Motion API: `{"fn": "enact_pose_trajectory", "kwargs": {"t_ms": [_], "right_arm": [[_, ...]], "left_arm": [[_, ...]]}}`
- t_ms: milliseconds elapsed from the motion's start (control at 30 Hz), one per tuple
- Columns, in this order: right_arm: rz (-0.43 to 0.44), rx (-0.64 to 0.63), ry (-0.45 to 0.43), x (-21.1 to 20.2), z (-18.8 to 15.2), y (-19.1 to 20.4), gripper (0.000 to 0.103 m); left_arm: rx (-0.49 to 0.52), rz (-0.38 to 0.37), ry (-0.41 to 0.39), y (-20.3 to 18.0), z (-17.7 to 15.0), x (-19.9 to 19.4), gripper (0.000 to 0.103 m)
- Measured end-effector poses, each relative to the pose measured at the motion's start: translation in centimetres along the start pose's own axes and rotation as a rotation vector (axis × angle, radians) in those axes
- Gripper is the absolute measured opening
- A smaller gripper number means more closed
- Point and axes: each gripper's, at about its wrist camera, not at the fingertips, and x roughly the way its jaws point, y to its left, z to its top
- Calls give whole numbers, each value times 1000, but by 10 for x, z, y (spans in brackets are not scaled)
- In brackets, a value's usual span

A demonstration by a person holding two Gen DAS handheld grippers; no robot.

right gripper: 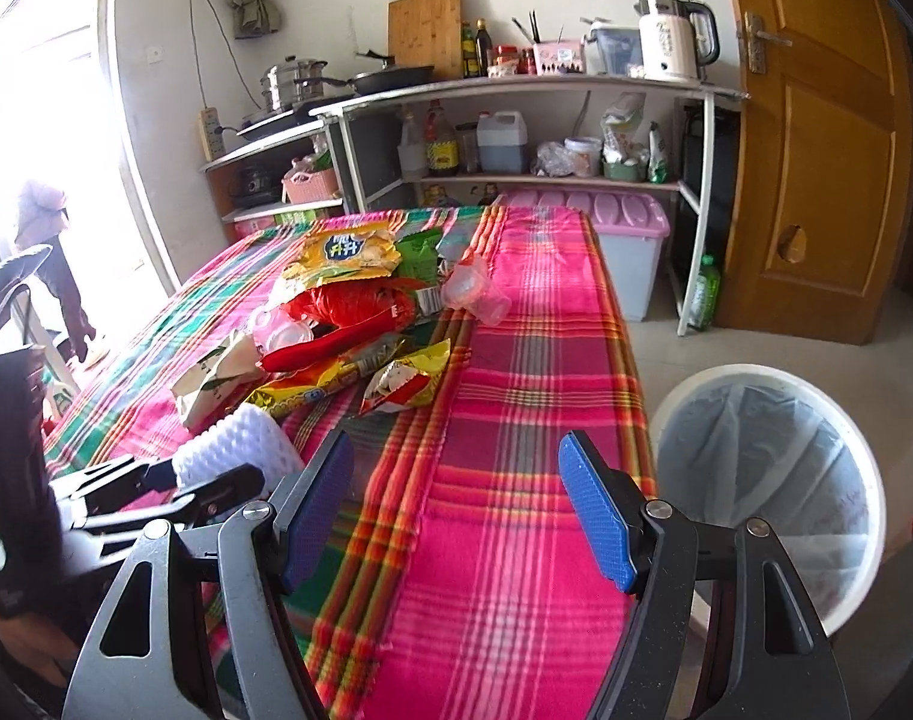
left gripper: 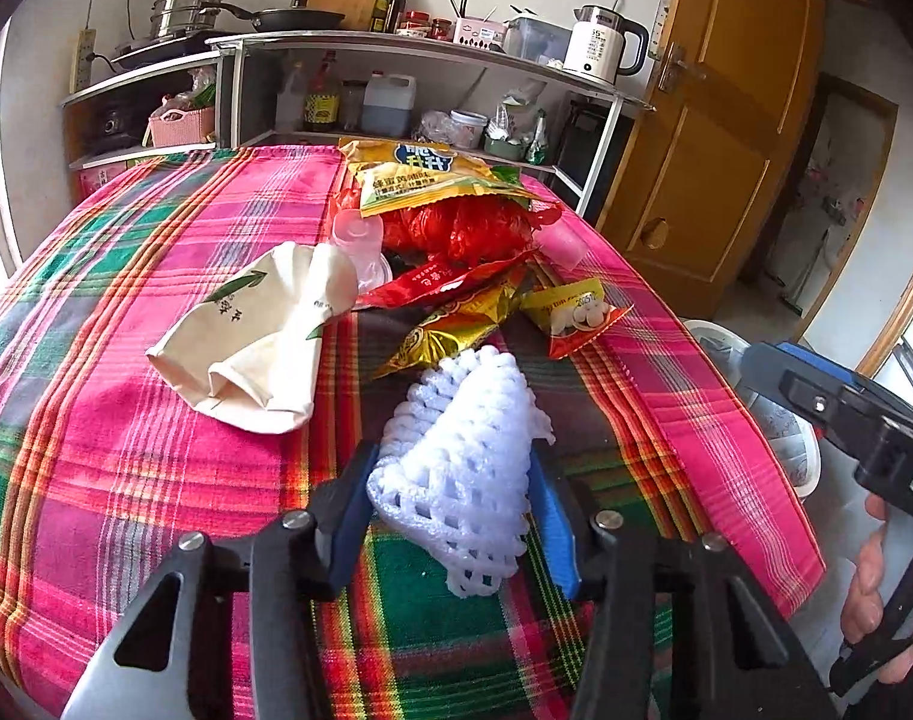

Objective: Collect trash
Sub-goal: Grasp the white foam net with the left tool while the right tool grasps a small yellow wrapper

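My left gripper [left gripper: 453, 468] is shut on a white foam fruit net [left gripper: 462, 450], its blue pads pressing both sides just above the plaid tablecloth [left gripper: 126, 420]. The net also shows in the right wrist view [right gripper: 240, 444]. Behind it lies a pile of trash: a cream paper bag [left gripper: 258, 336], a gold wrapper [left gripper: 456, 330], a yellow-red snack packet [left gripper: 576, 312], a red plastic bag [left gripper: 462, 222], a yellow chip bag [left gripper: 426, 174]. My right gripper [right gripper: 456, 504] is open and empty over the table's right side, beside a white lined trash bin [right gripper: 768, 480].
A clear plastic cup [right gripper: 477, 294] lies on the cloth past the pile. A shelf unit [right gripper: 516, 120] with cookware and a kettle [right gripper: 672, 39] stands behind the table. A pink-lidded storage box [right gripper: 624, 240] and a wooden door [right gripper: 816, 150] are at the right.
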Motion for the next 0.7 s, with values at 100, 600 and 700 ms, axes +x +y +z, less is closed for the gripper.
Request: {"fn": "enact_pose_trajectory", "kwargs": {"t_ms": [100,600,700], "right_arm": [[24,6,41,20,10,3,71],[92,84,211,105,43,10,39],[85,75,202,103,43,8,35]], "left_arm": [[-12,-25,-9,4,0,-3,42],[-25,-103,-22,21,0,-8,37],[-20,-107,-23,21,1,-7,37]]}}
